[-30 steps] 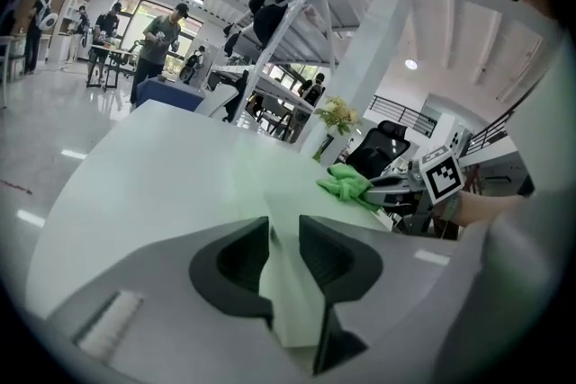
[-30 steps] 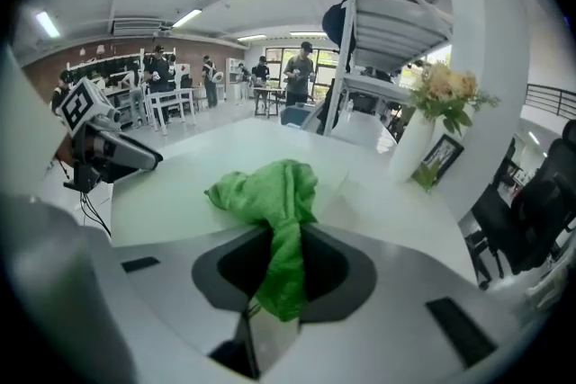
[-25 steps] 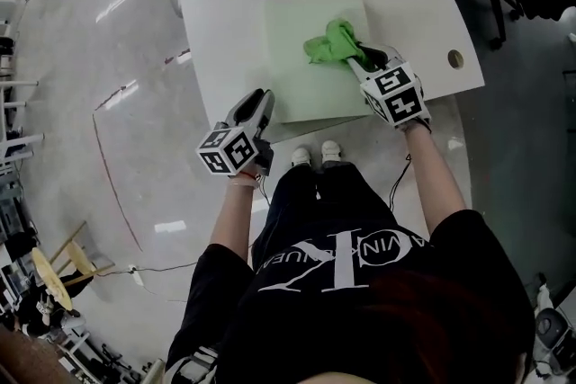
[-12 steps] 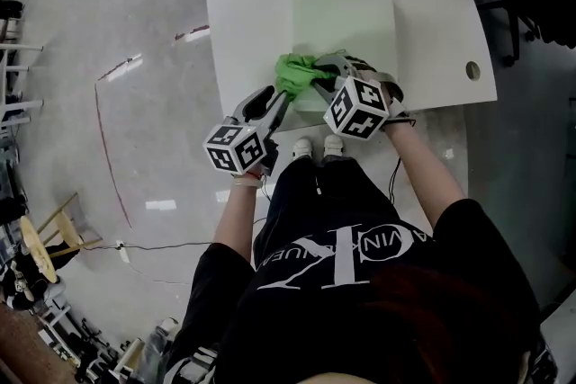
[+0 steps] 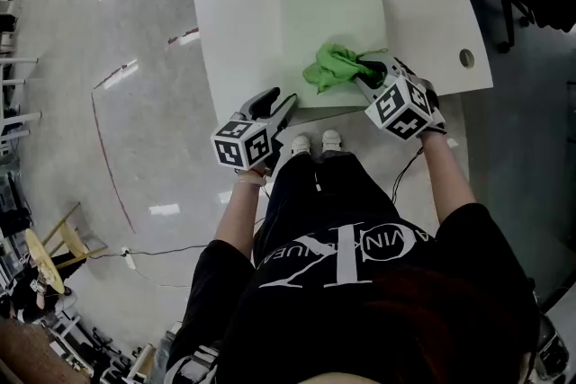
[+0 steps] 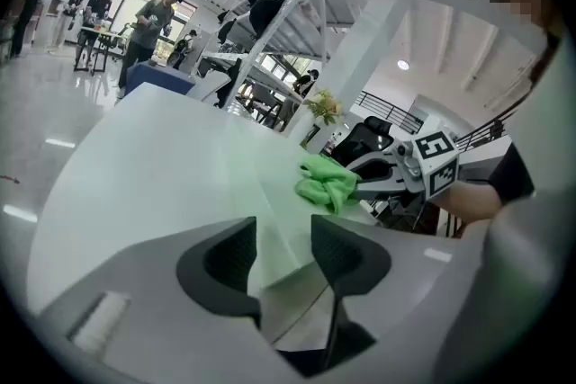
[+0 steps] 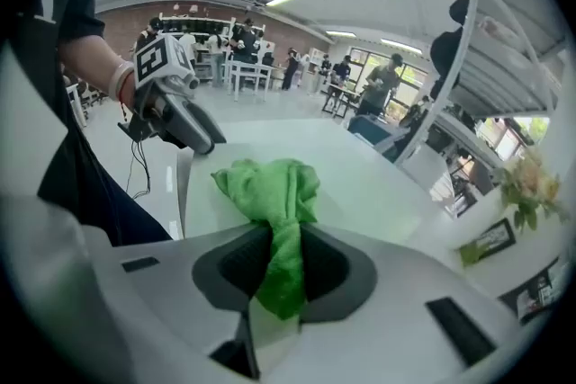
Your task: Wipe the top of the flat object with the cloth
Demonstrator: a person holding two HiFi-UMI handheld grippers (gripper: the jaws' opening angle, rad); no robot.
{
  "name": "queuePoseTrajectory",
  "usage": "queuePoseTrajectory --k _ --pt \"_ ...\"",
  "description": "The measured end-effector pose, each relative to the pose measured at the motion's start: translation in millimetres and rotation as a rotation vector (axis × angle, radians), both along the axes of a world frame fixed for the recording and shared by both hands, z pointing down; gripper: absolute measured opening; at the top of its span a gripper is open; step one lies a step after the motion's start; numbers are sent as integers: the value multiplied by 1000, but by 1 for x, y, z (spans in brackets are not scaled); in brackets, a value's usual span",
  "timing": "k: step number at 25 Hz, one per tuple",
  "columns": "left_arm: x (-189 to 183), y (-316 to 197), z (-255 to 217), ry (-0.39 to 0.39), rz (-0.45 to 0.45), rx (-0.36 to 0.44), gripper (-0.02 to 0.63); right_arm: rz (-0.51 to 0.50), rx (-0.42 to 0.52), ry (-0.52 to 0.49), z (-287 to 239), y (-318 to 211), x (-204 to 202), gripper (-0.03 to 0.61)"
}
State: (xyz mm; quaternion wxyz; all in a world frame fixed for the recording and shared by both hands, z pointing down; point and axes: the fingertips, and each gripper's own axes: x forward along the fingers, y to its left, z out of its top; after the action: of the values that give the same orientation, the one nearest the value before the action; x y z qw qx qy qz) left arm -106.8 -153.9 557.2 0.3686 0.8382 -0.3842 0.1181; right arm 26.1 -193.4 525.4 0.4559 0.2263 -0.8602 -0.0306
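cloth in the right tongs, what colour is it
The cloth is bright green; clearest in right gripper view.

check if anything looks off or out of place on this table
Nothing spilled or damaged. The only untidy thing is the green cloth, bunched into a wad in the right gripper on the pale green mat rather than spread flat.
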Motion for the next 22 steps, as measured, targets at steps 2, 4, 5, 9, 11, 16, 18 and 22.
queuePoseTrajectory --k 2,4,5,9,11,16,18,22 --pt "2 1 -1 25 3 -6 176 51 -5 13 0 1 25 83" --pt "4 2 0 39 -6 -18 169 104 -15 26 1 2 49 83" --pt "3 2 1 45 -12 -27 169 129 -20 36 2 3 61 83" --pt "5 5 1 50 -17 -33 169 206 -33 70 10 11 94 82" --pt "7 4 0 61 -25 -24 169 222 -20 68 8 10 98 83" --pt "-15 -1 -9 117 -143 25 167 133 38 -44 -17 2 55 83" --pt "-29 -1 -9 101 -178 26 167 48 25 -77 -18 6 19 83" --pt "-51 5 -10 87 -236 27 167 -128 -10 -127 -18 27 -49 83"
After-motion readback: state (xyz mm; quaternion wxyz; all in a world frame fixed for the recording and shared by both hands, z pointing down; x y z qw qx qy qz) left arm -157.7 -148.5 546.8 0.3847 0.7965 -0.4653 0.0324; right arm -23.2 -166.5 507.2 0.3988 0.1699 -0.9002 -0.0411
